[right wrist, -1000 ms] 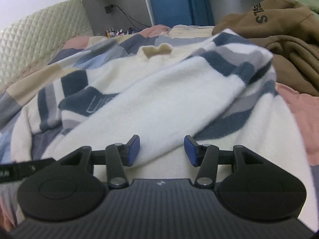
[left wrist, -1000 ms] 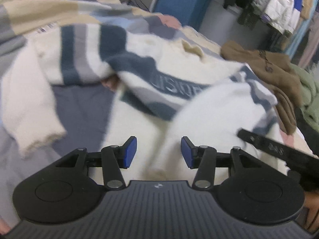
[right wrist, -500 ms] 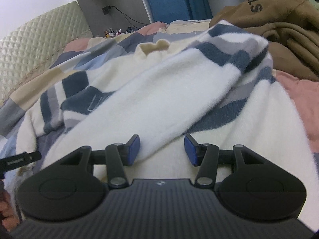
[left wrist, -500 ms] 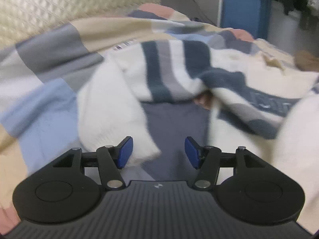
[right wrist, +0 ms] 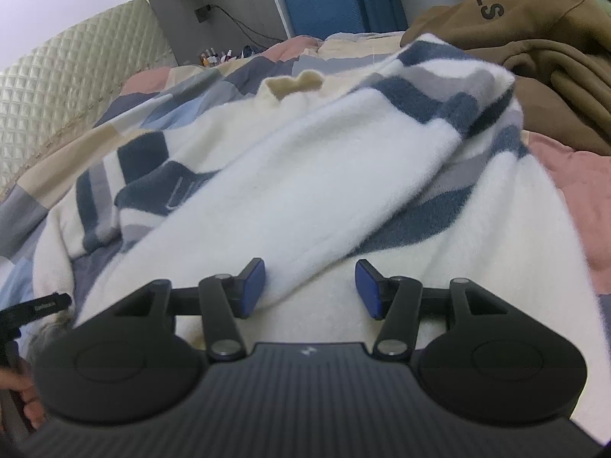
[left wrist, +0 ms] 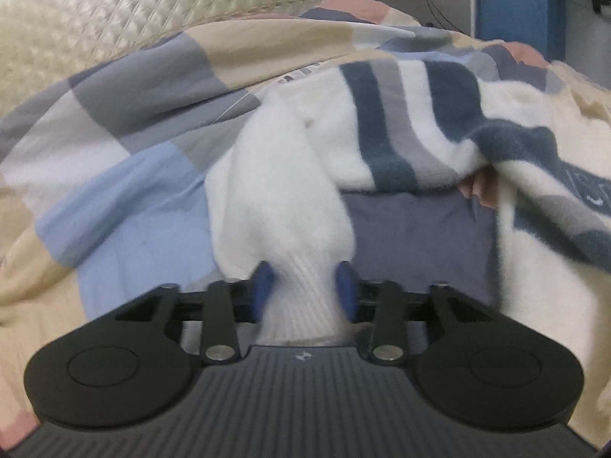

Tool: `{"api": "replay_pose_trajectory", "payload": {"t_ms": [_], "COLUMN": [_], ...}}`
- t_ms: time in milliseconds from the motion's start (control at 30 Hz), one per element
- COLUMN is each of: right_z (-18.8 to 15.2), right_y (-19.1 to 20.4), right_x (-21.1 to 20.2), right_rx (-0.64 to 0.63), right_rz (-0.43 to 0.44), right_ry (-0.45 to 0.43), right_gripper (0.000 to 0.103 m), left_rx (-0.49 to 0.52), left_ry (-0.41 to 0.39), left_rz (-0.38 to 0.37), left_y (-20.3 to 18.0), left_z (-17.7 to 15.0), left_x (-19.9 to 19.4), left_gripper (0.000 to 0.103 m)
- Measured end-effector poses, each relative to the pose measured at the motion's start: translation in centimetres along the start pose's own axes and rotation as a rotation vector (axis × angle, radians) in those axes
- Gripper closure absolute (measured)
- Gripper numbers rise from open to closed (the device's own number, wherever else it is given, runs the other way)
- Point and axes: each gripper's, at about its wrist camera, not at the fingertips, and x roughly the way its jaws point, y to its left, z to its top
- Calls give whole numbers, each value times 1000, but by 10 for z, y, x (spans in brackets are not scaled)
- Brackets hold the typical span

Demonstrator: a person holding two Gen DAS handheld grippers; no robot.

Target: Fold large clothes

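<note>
Left tongs (left wrist: 303, 290) straddled the sleeve (left wrist: 282, 206) cuff at bottom centre, pads beside it, grip uncertain. Its long axis ran up-frame to the sweater (right wrist: 313, 175) on the bed (left wrist: 126, 206). Right tongs (right wrist: 310, 289) gaped empty over the body.

A bed (left wrist: 126, 236) with a checked cover carried the striped white sweater (right wrist: 290, 175), spread across its middle, and a brown hoodie (right wrist: 534, 34) heaped beside it.
</note>
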Motion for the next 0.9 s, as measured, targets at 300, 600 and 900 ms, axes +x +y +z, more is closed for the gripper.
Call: {"api": "replay_pose_trajectory", "payload": {"t_ms": [300, 600, 900], "right_z": [11, 22, 31], "right_y": [-17, -35, -57], "right_x": [-9, -25, -48], "right_rx": [25, 104, 135], "right_rz": [20, 45, -18], "right_ry": [-2, -38, -99], "right_gripper": [48, 47, 47], "left_rx": [179, 444, 576], "left_ry": [-127, -423, -485], "left_rz": [33, 14, -322], "left_y": [-1, -60, -190], "left_z": [59, 152, 149], "left_x": [-65, -212, -311], "left_gripper": [90, 90, 90]}}
